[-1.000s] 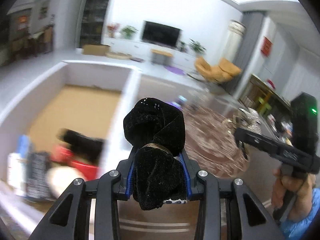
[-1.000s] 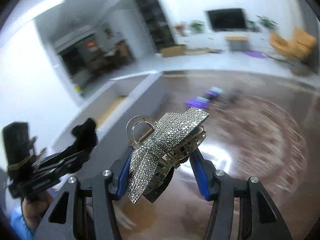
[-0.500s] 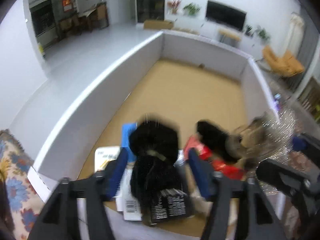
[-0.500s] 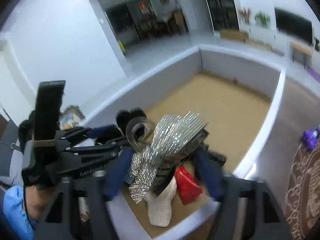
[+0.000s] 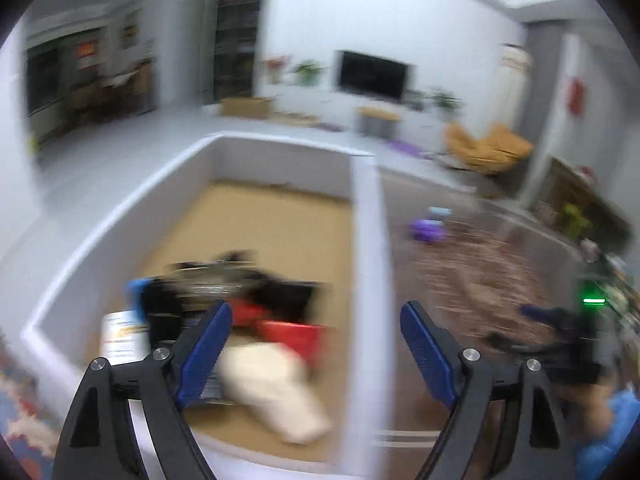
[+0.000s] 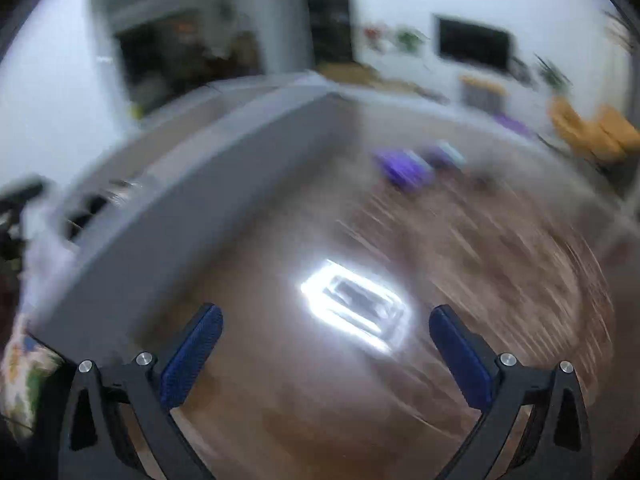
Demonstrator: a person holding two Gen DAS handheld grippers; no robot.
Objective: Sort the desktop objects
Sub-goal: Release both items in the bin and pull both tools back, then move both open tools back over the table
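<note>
left wrist view, left gripper (image 5: 316, 340) fingers apart, box (image 5: 366, 248) labels blurred

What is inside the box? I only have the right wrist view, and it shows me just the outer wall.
Observer: The left wrist view shows a blurred pile at the near end of the box: a red item, a cream item and black items.
Operator: Is the left gripper holding anything?
Observer: No. The left gripper is open, with nothing between its fingers.
Operator: Where is it pointing?
Observer: The box's right wall runs up between its fingers, and the pile lies left of that wall.
</note>
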